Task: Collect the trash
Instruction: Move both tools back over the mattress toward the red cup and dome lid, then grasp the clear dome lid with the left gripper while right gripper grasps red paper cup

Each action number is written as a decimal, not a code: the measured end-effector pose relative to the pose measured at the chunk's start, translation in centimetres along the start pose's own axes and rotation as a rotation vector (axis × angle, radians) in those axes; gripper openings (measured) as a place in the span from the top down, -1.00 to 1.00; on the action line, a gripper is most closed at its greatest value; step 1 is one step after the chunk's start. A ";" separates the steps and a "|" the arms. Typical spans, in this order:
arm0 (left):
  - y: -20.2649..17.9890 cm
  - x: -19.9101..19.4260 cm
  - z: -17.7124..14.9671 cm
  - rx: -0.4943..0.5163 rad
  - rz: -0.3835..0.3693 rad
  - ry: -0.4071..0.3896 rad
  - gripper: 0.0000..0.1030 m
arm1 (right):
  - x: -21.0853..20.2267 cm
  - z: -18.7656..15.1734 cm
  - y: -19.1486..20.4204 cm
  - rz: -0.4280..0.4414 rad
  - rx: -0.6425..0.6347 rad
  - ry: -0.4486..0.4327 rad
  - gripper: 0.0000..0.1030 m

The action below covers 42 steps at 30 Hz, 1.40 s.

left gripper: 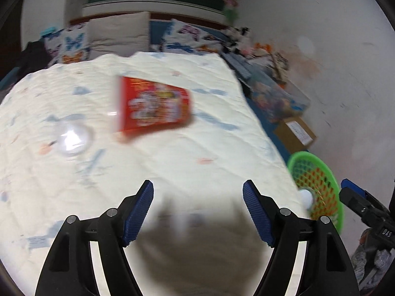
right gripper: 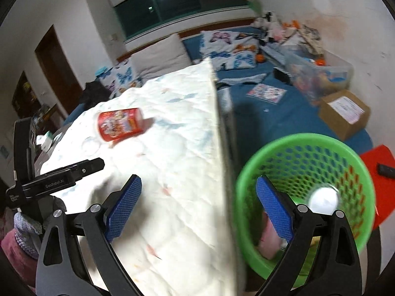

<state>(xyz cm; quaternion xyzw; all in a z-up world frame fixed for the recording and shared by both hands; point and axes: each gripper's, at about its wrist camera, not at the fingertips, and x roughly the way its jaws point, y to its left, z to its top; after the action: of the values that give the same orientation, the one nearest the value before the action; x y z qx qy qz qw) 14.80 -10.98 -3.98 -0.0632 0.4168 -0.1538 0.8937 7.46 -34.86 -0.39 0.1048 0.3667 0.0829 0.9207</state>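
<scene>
Blue ribbed pads stand spread on both my tools. My left fingers (left gripper: 198,212) are released with nothing between them, only their own shadow on the quilt (left gripper: 172,148) below. My right fingers (right gripper: 198,207) are released and empty too, straddling the quilt's edge, with one pad over the cloth and the other over the green basket (right gripper: 246,197).

That basket sits on the floor just beyond my right fingers, low beside the quilted surface, which I judge makes it easy to drop things into from above. Inside it lie a white ball-like piece (right gripper: 323,199) and something pink (right gripper: 269,236); motion blur keeps me from naming either.

Ahead of both pairs of fingers, well apart from them, the red cup (left gripper: 155,106) lies tipped on its side on the quilt, rim toward the left. Just beside it, on the left, rests a clear round lid (left gripper: 72,139). These two look like the trash still to collect, and my left fingers point most nearly at them.

Farther off are butterfly pillows (left gripper: 71,44), a cardboard box (right gripper: 345,113) and a dark window (right gripper: 177,7).
</scene>
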 end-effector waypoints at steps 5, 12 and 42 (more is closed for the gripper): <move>3.9 -0.9 -0.4 -0.073 0.051 -0.008 -0.43 | 2.0 0.8 2.6 0.044 -0.052 0.018 -0.82; 8.0 -1.6 -0.8 -0.151 0.097 -0.019 -0.43 | 4.4 1.9 5.5 0.092 -0.106 0.048 -0.82; 15.8 1.9 3.5 -0.092 0.205 0.009 -0.65 | 10.0 3.4 12.1 0.179 -0.182 0.125 -0.82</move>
<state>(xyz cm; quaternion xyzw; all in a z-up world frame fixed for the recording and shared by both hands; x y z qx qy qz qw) 22.15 3.31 -6.94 -0.0605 0.4318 -0.0427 0.8989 16.10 -21.36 -1.44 0.0478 0.4035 0.2037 0.8907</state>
